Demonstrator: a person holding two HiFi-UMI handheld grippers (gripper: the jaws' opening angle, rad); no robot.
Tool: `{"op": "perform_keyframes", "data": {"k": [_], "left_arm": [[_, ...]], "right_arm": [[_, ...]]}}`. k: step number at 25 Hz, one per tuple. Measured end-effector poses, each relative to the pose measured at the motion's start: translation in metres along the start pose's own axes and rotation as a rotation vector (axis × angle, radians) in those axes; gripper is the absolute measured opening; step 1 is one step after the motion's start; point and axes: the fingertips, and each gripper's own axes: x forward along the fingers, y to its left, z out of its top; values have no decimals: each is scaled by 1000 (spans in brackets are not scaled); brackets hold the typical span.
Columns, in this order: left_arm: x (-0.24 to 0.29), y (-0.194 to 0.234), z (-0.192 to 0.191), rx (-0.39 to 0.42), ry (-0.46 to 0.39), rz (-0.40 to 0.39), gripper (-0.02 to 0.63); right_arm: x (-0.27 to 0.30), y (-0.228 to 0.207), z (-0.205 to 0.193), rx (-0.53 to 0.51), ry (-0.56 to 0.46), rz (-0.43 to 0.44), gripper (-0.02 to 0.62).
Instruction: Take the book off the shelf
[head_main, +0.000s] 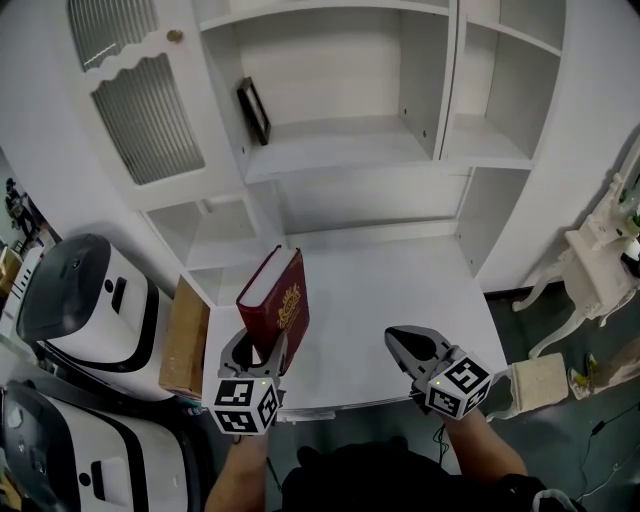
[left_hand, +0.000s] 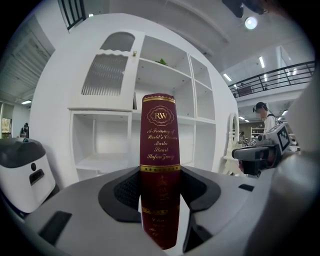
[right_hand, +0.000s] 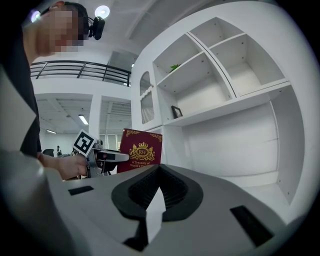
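While the left gripper (head_main: 262, 352) is clamping the book (head_main: 277, 298) low down, spine facing the holder, the red volume is standing upright in the air. It is hanging over the white ledge (head_main: 410, 290) and well below the shelf (head_main: 340, 152), so I'd say it is already off. The low grip is probably keeping the cover clear. The right gripper (head_main: 394, 339) is hovering empty nearby with its jaws together, perhaps waiting to steady it.

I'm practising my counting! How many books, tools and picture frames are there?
red book: 1
tools: 2, the left tool and the right tool
dark frame: 1
Total: 4
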Motion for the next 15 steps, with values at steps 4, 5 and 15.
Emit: {"op": "perform_keyframes", "data": {"k": [4, 5, 15], "left_arm": [[-4, 4, -3, -10, 6, 10, 216], [-4, 5, -3, -13, 6, 12, 216], [-8, 6, -6, -28, 6, 17, 216]], "right_arm": [[2, 5, 2, 0, -2, 18, 12], [2, 6, 2, -1, -1, 20, 12], [-3, 5, 1, -4, -3, 11, 12]]}}
